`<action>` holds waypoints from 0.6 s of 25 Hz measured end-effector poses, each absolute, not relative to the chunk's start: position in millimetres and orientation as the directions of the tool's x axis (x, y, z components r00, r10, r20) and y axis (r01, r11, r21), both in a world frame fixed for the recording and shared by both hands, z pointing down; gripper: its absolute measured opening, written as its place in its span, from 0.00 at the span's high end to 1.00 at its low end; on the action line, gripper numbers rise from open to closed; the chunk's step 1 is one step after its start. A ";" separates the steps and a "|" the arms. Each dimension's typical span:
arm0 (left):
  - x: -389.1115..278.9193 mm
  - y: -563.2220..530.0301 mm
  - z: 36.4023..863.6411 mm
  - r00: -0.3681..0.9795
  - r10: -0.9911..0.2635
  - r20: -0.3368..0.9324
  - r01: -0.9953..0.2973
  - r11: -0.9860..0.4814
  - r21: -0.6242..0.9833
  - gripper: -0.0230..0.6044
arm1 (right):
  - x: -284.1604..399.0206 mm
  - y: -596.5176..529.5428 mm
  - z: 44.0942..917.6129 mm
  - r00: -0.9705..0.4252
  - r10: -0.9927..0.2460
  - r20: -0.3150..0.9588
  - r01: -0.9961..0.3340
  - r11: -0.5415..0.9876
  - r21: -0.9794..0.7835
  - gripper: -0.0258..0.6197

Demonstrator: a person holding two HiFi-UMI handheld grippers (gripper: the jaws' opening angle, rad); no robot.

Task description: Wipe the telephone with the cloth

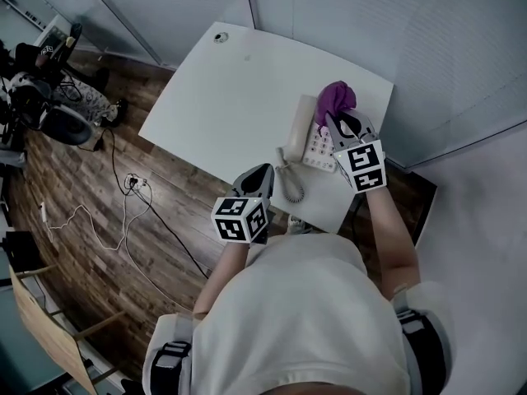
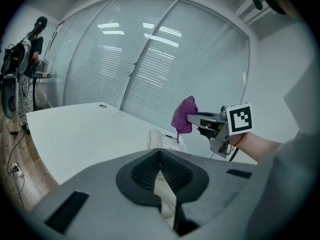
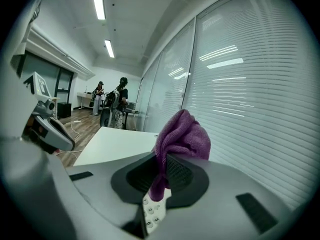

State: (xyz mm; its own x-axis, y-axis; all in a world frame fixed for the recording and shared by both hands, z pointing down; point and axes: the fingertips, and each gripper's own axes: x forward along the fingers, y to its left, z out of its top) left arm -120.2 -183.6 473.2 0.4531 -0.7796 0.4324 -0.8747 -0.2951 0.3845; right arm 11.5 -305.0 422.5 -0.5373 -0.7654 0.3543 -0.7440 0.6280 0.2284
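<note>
So: a cream-white corded desk telephone (image 1: 306, 134) sits near the right edge of the white rounded tabletop (image 1: 230, 81), toward the person's side. Its long handset (image 1: 298, 124) lies in the cradle along the left of the body. Beside it is a pale keypad (image 1: 321, 148) of small buttons; digits show on the keys in the right gripper view. A curly cream cord (image 1: 290, 181) loops off the handset's near end toward the tabletop's front edge.

The right tool (image 1: 342, 123) is above the keypad, jaws clamped on a bunched purple terry cloth (image 1: 336, 101). Most of the cloth puffs up beyond the tips, over the telephone's far end. A short tail hangs btwn the pads down toward the keys. Can't tell whether the cloth touches the telephone.

The left tool (image 1: 260, 171) is just left of the cord, near the tabletop's front edge. Its jaws are pressed together w/ nothing btwn them; the cord shows below them in the left gripper view. Black-and-white marker cubes (image 1: 362, 165) ride on both tools.

Rest: a small round grommet (image 1: 220, 37) at the tabletop's far left corner and glass walls w/ blinds (image 2: 150, 69) behind it. Cables (image 1: 134, 183) trail over the dark wood-plank floor (image 1: 74, 188), and people (image 3: 112, 101) stand by equipment well off in the bg.
</note>
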 end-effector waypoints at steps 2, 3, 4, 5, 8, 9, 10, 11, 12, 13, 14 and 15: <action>-118.2 -191.9 475.0 0.453 -0.779 0.433 -0.875 -0.295 0.384 0.93 | 5.1 -318.9 428.4 -0.545 -0.753 0.369 -0.723 0.645 0.249 0.89; -117.4 -196.0 475.7 0.453 -0.779 0.434 -0.875 -0.295 0.383 0.93 | 2.2 -325.9 432.0 -0.547 -0.746 0.379 -0.709 0.654 0.263 0.89; -116.2 -200.1 476.9 0.452 -0.779 0.435 -0.876 -0.295 0.383 0.93 | 0.4 -333.2 436.2 -0.548 -0.740 0.390 -0.693 0.663 0.284 0.89; -114.0 -204.1 479.8 0.451 -0.778 0.438 -0.876 -0.293 0.382 0.93 | 0.0 -340.7 441.5 -0.546 -0.735 0.403 -0.674 0.670 0.311 0.89; -106.2 -211.9 495.0 0.444 -0.775 0.449 -0.881 -0.285 0.379 0.93 | 2.5 -360.3 465.2 -0.528 -0.724 0.443 -0.614 0.686 0.390 0.89; -105.4 -211.7 497.3 0.443 -0.774 0.453 -0.882 -0.283 0.378 0.93 | 1.6 -364.3 471.8 -0.520 -0.720 0.460 -0.596 0.691 0.408 0.89; -105.8 -210.7 497.5 0.441 -0.772 0.457 -0.882 -0.281 0.378 0.93 | -0.6 -367.3 476.1 -0.511 -0.714 0.479 -0.577 0.698 0.425 0.89; -106.7 -209.6 497.1 0.440 -0.770 0.461 -0.883 -0.277 0.379 0.93 | -3.4 -370.0 479.4 -0.500 -0.708 0.498 -0.554 0.704 0.444 0.89; -107.6 -208.9 496.8 0.438 -0.769 0.466 -0.883 -0.272 0.383 0.93 | -6.1 -372.8 482.5 -0.488 -0.703 0.518 -0.528 0.710 0.465 0.89; -108.3 -208.3 496.5 0.437 -0.767 0.470 -0.883 -0.266 0.387 0.93 | -8.5 -375.5 485.6 -0.473 -0.697 0.539 -0.500 0.716 0.487 0.89; -108.9 -208.1 495.9 0.436 -0.766 0.473 -0.882 -0.261 0.392 0.93 | -10.8 -378.1 488.2 -0.459 -0.692 0.558 -0.472 0.722 0.506 0.89; -109.6 -208.3 495.0 0.435 -0.765 0.475 -0.882 -0.257 0.394 0.93 | -13.4 -380.6 490.7 -0.446 -0.686 0.574 -0.445 0.727 0.523 0.89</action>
